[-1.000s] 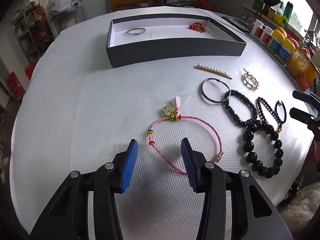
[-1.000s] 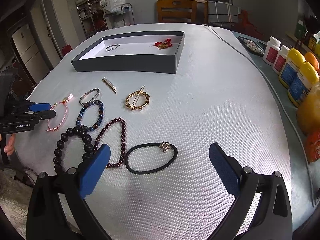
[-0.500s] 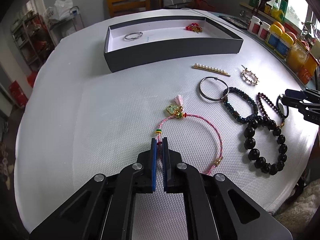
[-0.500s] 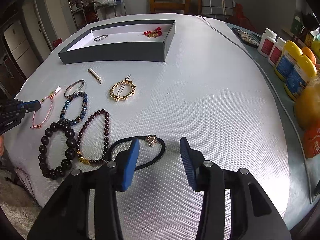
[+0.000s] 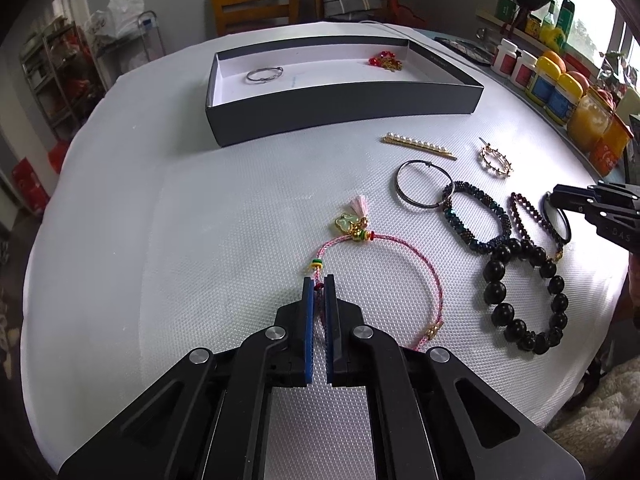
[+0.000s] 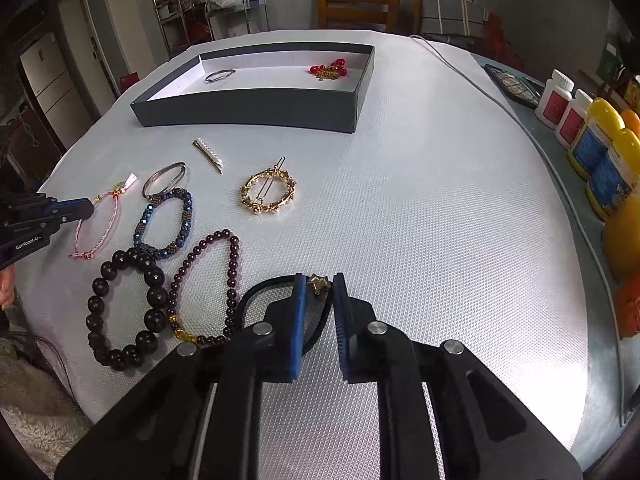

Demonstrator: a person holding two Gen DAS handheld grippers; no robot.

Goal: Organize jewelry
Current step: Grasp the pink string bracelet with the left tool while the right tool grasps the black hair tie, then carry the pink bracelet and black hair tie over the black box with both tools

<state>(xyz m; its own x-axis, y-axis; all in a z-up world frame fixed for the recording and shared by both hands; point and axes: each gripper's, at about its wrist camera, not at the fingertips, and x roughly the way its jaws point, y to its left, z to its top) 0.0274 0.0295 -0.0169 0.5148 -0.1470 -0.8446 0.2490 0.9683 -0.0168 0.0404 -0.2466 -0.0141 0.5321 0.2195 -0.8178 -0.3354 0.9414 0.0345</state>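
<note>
My left gripper [image 5: 319,280] is shut on the pink cord bracelet [image 5: 420,268] that lies on the white table; it also shows in the right wrist view [image 6: 90,210]. My right gripper [image 6: 320,280] is nearly shut around the black hair tie [image 6: 264,284] with a gold star charm [image 6: 318,282]. The dark open box [image 5: 348,100] at the back holds a silver bangle [image 5: 264,74] and a red bead piece [image 5: 386,60].
On the table lie a pearl hair clip [image 5: 420,146], a silver bangle [image 5: 424,184], a blue bead bracelet [image 5: 476,218], a dark red bead bracelet [image 6: 208,280], a big black bead bracelet [image 6: 124,308] and a gold round clip [image 6: 268,194]. Bottles [image 6: 600,152] line the right edge.
My left gripper closed on the pink cord bracelet. My right gripper moved down over the black hair tie and narrowed around its star charm.
</note>
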